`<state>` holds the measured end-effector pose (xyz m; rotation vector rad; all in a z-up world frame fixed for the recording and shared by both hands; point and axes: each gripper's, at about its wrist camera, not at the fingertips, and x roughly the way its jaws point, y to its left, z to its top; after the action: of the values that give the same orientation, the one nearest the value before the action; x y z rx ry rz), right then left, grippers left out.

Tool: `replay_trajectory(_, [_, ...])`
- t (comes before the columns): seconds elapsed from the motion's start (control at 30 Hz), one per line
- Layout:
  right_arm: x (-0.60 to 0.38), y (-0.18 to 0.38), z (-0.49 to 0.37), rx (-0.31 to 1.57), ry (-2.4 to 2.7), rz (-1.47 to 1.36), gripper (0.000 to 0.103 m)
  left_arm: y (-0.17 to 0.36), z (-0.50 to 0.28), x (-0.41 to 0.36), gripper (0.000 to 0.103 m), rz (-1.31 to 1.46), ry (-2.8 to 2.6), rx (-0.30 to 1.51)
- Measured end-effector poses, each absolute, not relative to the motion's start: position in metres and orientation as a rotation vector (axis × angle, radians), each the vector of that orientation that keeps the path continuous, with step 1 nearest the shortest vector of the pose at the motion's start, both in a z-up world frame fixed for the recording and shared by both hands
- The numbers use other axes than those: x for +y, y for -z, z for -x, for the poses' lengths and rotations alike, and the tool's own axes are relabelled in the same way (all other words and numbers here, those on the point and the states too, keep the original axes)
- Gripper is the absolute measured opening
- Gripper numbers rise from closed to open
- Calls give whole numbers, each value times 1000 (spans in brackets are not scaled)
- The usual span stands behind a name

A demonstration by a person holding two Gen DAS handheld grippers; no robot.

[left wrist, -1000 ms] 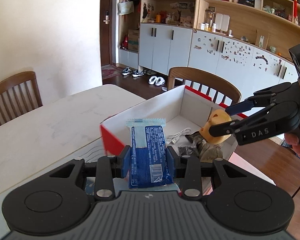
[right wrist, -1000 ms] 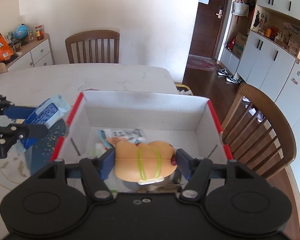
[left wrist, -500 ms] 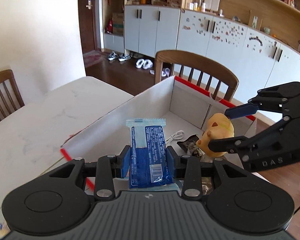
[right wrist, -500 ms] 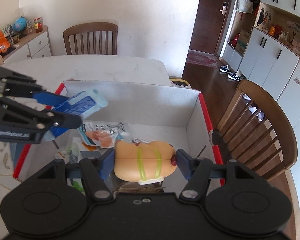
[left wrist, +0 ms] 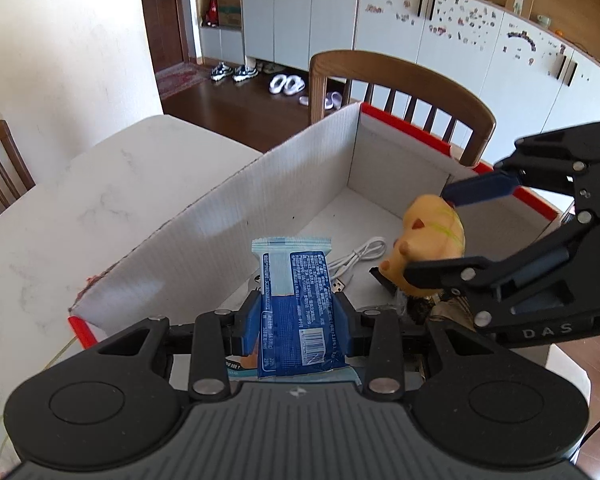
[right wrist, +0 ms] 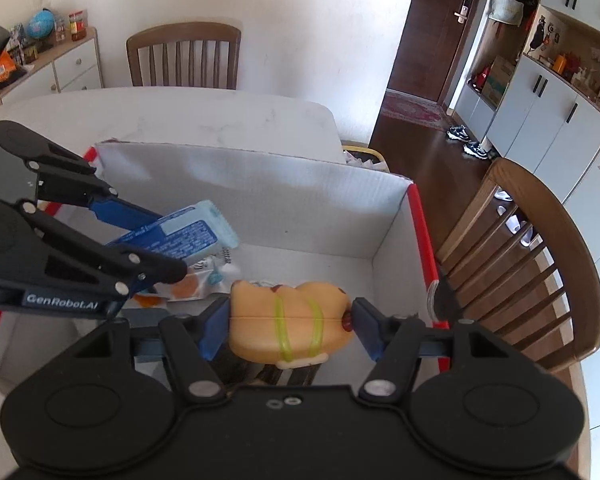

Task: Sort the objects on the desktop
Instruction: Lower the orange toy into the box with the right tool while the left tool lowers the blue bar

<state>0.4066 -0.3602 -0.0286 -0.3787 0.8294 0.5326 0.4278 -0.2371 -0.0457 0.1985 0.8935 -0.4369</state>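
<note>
Blue packet (left wrist: 296, 304) clamped in left gripper (left wrist: 296, 316), toy (right wrist: 290, 320) clamped in right gripper (right wrist: 288, 330), both over the box (left wrist: 228, 232); crowded, they could collide on release.

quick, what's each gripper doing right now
left gripper: closed on the blue snack packet
right gripper: closed on the yellow toy
</note>
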Motion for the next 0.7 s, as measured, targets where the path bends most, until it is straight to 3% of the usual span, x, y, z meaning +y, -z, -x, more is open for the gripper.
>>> replay_trajectory(0.7, [-344,56,-423,859,-610,569,65,65,-450,-247,36,-219,401,1028])
